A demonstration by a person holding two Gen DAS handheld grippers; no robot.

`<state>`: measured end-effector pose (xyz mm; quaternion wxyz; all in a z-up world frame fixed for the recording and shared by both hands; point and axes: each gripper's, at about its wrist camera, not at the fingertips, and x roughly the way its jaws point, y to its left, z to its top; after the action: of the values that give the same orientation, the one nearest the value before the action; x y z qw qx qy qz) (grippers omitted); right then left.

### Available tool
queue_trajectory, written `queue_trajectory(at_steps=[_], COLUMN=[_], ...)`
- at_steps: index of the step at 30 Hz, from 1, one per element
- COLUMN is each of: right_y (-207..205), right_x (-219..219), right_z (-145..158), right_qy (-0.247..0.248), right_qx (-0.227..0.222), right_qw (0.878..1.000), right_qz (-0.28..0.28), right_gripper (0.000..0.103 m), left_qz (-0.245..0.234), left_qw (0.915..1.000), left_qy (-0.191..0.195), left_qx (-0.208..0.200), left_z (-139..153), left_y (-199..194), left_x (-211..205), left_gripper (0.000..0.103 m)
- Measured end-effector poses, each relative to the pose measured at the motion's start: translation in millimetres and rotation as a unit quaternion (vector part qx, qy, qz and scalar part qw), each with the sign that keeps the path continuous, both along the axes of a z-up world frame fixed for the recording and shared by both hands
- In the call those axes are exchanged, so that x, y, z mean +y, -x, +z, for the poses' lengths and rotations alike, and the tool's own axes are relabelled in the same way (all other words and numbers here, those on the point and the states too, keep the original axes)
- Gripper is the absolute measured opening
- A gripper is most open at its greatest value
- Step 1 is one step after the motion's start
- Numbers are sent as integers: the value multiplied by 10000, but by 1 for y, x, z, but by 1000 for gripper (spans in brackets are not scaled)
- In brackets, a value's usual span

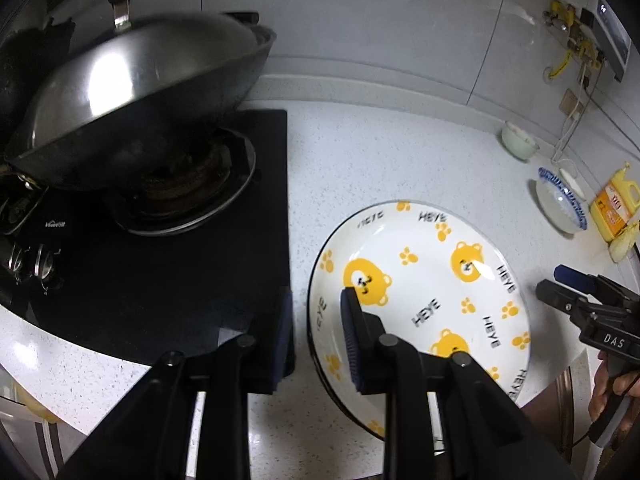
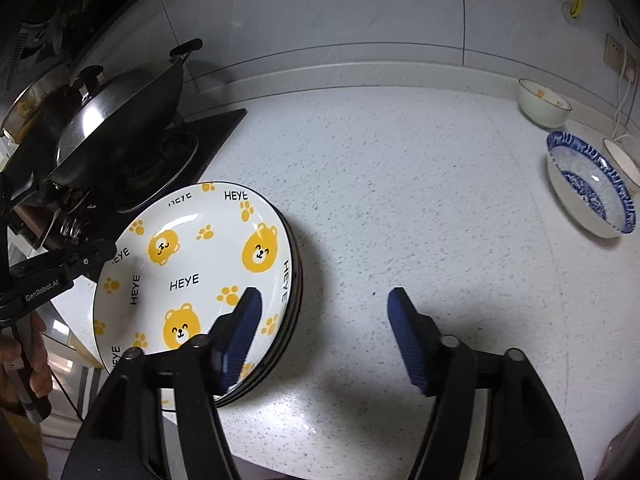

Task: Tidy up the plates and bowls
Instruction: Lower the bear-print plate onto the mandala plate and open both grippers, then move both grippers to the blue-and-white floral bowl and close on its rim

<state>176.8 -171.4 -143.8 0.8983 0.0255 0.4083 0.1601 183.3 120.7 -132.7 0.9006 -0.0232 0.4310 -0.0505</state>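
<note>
**Bear plates stacked beside the hob, both grippers standing off them**

You held a gripper in each hand over a pale speckled worktop. The landmark was the stack of bear plates, white with yellow bear faces and the word HEYE, which sat on the worktop just beside the black hob and its covered wok. At least two dark-edged rims showed under the top plate.

Your left gripper hung at the hob side of the stack. Its fingers were parted by a narrow gap, one over the hob's edge and one over the top plate's rim. The rim lay between them, but the pads did not look pressed on it, so nothing appeared to be held.

Your right gripper stood at the opposite side of the stack with its fingers wide apart and empty. One finger overlapped the plates' near rim in view; the other was over bare worktop.

Far from the stack, past your right gripper, a blue-patterned bowl lay tilted on the worktop, a white bowl stood beyond it near the wall, and another white rim showed just behind the blue bowl. A yellow bottle stood beside them.

Your right hand seemed the nearer one for those bowls; they lay ahead and to its right.
</note>
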Motion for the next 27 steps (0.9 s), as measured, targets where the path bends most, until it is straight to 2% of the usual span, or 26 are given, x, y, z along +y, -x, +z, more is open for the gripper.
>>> queue_trajectory(at_steps=[2,5,9,13,16,18,24,27], right_y=[3,6,9,9,5,1,-10,-17], right_x=[-4,-10,-28,-50,-72,-91,-156,-194], right_z=[3,8,15,24,30,34,38,35], right_qy=[27,54,45,113,152,184,249,226], right_qx=[-65,-104,-138,-218,-271,-287,-278,-209], right_qw=[10000,9999,9996,9993,9989,9986,9960,9939], right_qz=[-46,-98,-222,-271,-340,-414,-812,-1057], right_gripper=[74,76,76,78,81,82,89,90], left_qz=[52,61,50,6,-114,-238,-609,-744], left_qw=[10000,9997,9992,9992,9991,9991,9972,9961], left_qy=[-37,-152,-252,-170,-65,67,392,476], left_qx=[-74,-201,-299,-371,-396,-357,-168,-70], left_z=[6,16,29,38,44,45,44,42], left_y=[3,8,13,14,10,5,-20,-37], left_x=[-1,-6,-19,-39,-64,-84,-156,-196], left_gripper=[26,39,40,41,43,49,50,50])
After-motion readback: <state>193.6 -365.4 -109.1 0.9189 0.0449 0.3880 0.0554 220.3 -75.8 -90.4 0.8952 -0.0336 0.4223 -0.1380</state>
